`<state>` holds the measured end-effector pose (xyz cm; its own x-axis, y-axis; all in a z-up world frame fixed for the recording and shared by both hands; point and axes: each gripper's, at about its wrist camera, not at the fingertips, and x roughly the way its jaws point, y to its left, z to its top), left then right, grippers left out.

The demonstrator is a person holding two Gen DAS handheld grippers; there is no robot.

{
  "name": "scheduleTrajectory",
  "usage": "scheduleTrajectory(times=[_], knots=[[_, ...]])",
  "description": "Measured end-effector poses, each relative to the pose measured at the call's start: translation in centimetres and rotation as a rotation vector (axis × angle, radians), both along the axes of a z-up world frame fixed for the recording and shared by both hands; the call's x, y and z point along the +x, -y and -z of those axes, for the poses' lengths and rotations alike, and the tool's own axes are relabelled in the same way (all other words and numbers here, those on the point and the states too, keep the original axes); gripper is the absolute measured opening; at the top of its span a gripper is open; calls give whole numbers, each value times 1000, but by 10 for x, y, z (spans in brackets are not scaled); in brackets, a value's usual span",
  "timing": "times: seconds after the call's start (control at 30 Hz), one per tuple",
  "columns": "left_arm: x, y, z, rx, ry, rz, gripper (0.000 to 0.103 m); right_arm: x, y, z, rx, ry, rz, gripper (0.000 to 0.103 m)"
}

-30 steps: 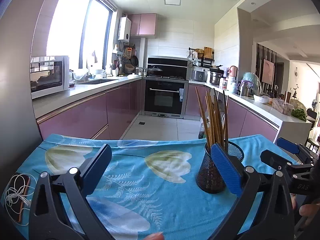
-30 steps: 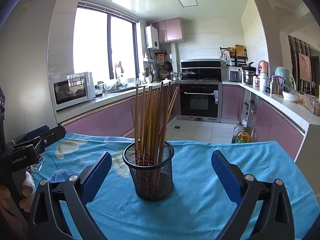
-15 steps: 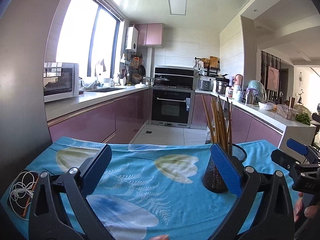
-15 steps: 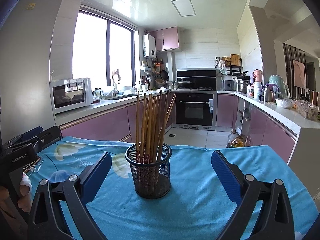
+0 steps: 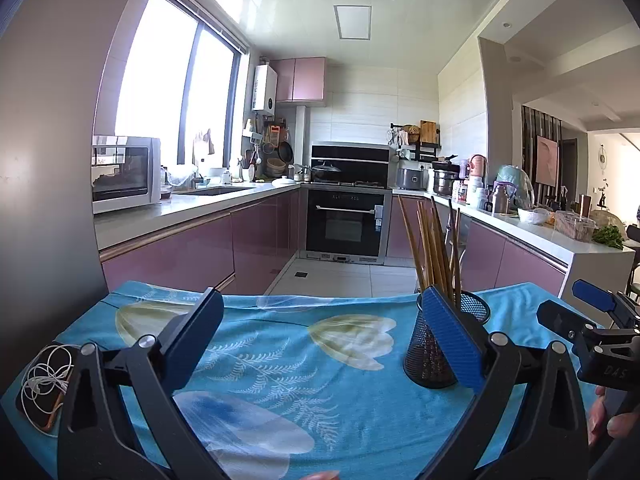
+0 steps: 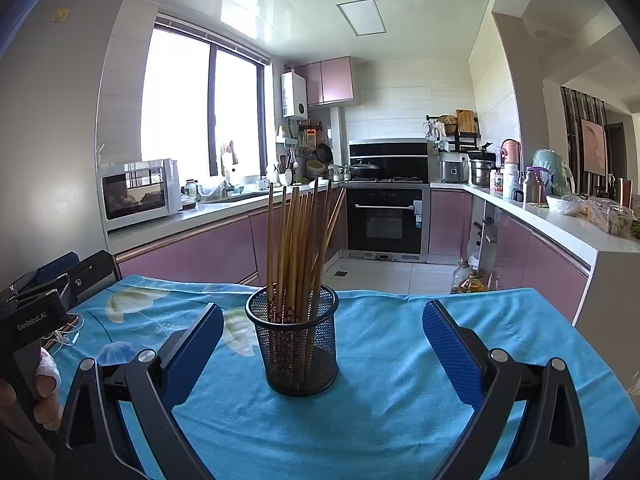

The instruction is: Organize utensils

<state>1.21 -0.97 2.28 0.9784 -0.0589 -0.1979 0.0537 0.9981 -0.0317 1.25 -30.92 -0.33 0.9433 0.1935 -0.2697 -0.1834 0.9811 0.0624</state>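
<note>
Wooden chopsticks [image 6: 298, 248] stand upright, tips down, in mesh holder [image 6: 298, 354].

I saw a round black wire-mesh holder [image 6: 298, 350] standing upright on the blue flower-printed tablecloth [image 6: 400, 380], near the table's middle. A bundle of long brown wooden chopsticks [image 6: 298, 248] stood in it, tips down, fanning slightly, one leaning right. In my left view, the holder [image 5: 424, 354] sat right of centre.
</note>
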Motion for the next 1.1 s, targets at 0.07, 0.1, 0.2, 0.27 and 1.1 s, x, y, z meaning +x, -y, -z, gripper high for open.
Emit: scheduleTrajectory(times=[0.07,0.1,0.2,0.27,1.1], knots=[[-1,1,0,-2,-2,1,98,-1,0,0,3,5,1,97],[-1,1,0,-4,-2,3,98,-1,1,-1,3,7,2,97],[-3,2,0,-3,0,1,98,-1,1,-1,6,9,4,97],[-3,3,0,-3,1,1,98,0,1,-1,2,8,5,97],[0,5,-1,-1,-4,5,98,4,2,-1,8,4,10,97]])
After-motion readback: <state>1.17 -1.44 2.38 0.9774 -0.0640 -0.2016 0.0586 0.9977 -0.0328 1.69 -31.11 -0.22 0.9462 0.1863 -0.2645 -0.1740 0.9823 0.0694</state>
